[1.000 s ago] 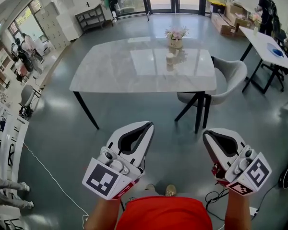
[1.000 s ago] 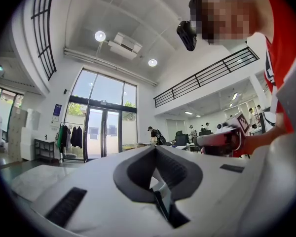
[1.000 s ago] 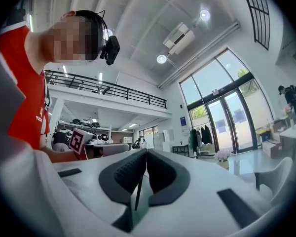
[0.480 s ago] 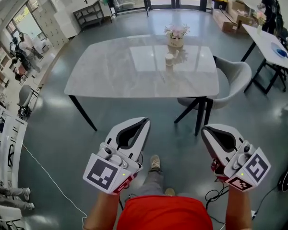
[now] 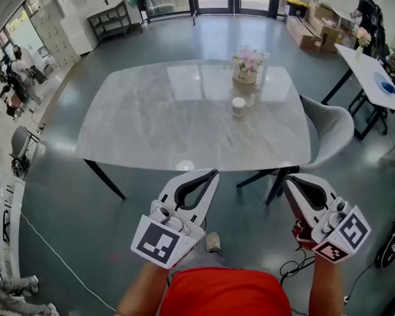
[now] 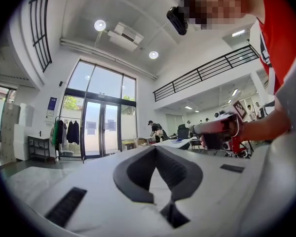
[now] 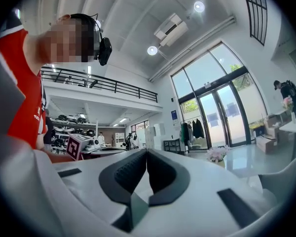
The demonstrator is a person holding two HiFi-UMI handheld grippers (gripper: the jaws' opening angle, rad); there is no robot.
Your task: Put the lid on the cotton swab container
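A small white cotton swab container (image 5: 238, 105) stands on the grey marble table (image 5: 151, 117), just in front of a pot of pink flowers (image 5: 249, 64). I cannot make out a lid from here. My left gripper (image 5: 212, 174) is held in the air short of the table's near edge, jaws shut with nothing in them. At the same height to its right, my right gripper (image 5: 290, 180) is also shut and empty. The left gripper view shows its jaws (image 6: 155, 148) closed, and the right gripper view shows its jaws (image 7: 146, 150) closed, with the flowers (image 7: 217, 153) beyond.
A grey chair (image 5: 332, 130) stands at the table's right side. A white side table (image 5: 372, 68) and a person (image 5: 367, 8) are at the far right, with cardboard boxes (image 5: 309, 25) behind. Cables (image 5: 296, 265) lie on the floor near my feet.
The table has come nearer and now lies just ahead of both grippers. Both grippers have stayed shut and held their pose in front of me.
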